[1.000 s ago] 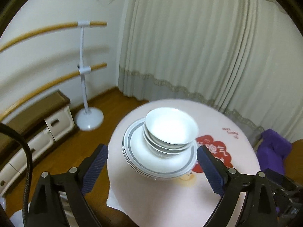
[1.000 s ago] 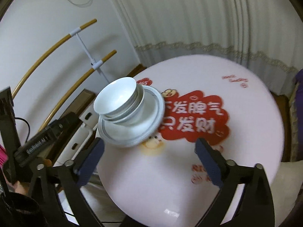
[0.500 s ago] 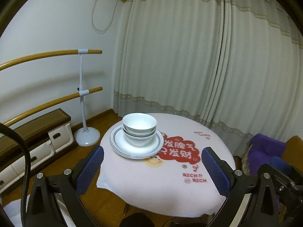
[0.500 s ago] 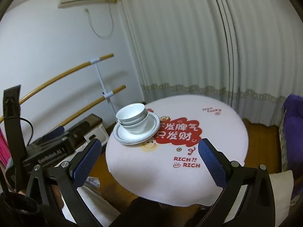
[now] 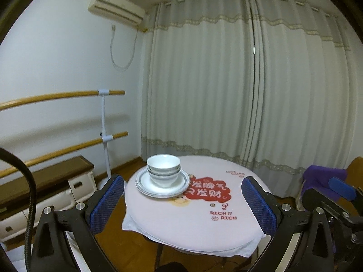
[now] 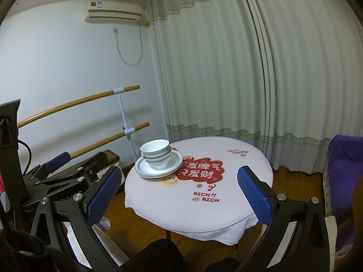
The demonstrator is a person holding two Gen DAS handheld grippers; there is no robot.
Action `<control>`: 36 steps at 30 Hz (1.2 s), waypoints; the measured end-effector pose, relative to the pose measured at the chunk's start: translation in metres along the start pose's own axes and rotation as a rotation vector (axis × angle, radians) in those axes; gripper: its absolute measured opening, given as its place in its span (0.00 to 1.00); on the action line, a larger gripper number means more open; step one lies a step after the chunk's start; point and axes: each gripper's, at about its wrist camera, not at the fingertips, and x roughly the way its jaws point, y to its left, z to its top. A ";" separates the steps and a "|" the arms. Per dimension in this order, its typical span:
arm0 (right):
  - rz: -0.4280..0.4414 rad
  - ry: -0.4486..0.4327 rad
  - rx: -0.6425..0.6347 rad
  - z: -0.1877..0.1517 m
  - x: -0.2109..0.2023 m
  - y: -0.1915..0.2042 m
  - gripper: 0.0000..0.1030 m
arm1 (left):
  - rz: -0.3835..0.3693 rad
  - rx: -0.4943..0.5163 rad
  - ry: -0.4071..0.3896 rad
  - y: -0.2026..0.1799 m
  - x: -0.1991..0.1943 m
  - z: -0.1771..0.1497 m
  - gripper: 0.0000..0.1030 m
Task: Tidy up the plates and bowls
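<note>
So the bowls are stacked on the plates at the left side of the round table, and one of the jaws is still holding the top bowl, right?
Not quite. The bowls do sit stacked on the plates at the left side of the round table, but nothing holds the top bowl. Both wrist views show the left gripper and right gripper with jaws wide open, well back from the stack.

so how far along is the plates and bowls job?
Looks done: the white nested bowls sit on the stack of grey-rimmed white plates on the round pink-clothed table. Nothing in hand: left gripper and right gripper are open, away from the table. Nothing visibly left.
</note>
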 end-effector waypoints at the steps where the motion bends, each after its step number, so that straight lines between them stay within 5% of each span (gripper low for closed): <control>1: 0.002 -0.007 -0.002 -0.001 -0.002 -0.001 1.00 | 0.001 0.005 -0.009 -0.003 -0.005 -0.005 0.99; 18: -0.046 -0.077 -0.031 -0.003 -0.035 -0.019 1.00 | -0.006 0.038 -0.049 -0.033 -0.015 -0.020 0.99; 36: -0.041 -0.127 -0.115 0.042 -0.026 -0.048 1.00 | 0.049 0.023 -0.083 -0.075 0.016 0.019 0.99</control>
